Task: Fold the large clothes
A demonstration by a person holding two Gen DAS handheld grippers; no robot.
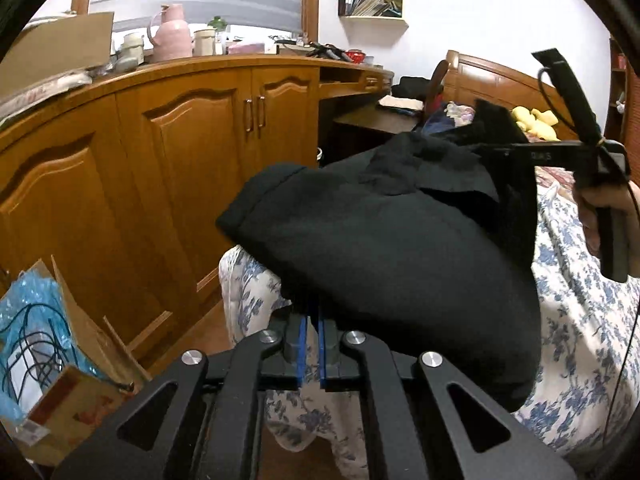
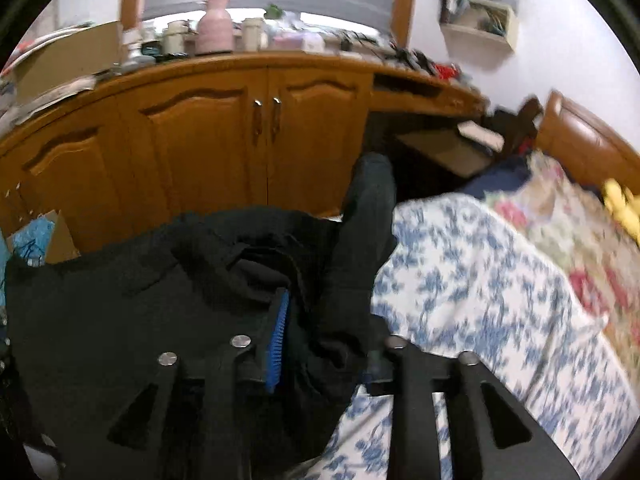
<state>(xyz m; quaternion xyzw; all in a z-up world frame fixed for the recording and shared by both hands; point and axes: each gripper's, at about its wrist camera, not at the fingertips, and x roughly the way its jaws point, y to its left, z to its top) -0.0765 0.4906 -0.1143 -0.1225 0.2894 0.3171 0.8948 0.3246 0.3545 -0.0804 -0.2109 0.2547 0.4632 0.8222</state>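
A large black garment [image 1: 392,248] lies bunched over the corner of the bed. In the left wrist view my left gripper [image 1: 314,312] is shut on the garment's near edge, its blue pads almost together with cloth pinched between them. My right gripper [image 1: 500,148], held by a hand [image 1: 592,208], reaches into the garment's far side. In the right wrist view the right gripper [image 2: 324,320] stands open: the ridged face of its left blue pad [image 2: 278,340] is bare, and loose black cloth [image 2: 352,240] hangs in the gap and hides the right fingertip.
The bed's blue-flowered sheet [image 1: 580,320] [image 2: 480,280] spreads to the right, with a wooden headboard [image 1: 480,76] and a yellow soft toy [image 1: 536,120] beyond. A long wooden cabinet [image 1: 160,160] with a cluttered top runs behind. A cardboard box [image 1: 60,360] sits on the floor at left.
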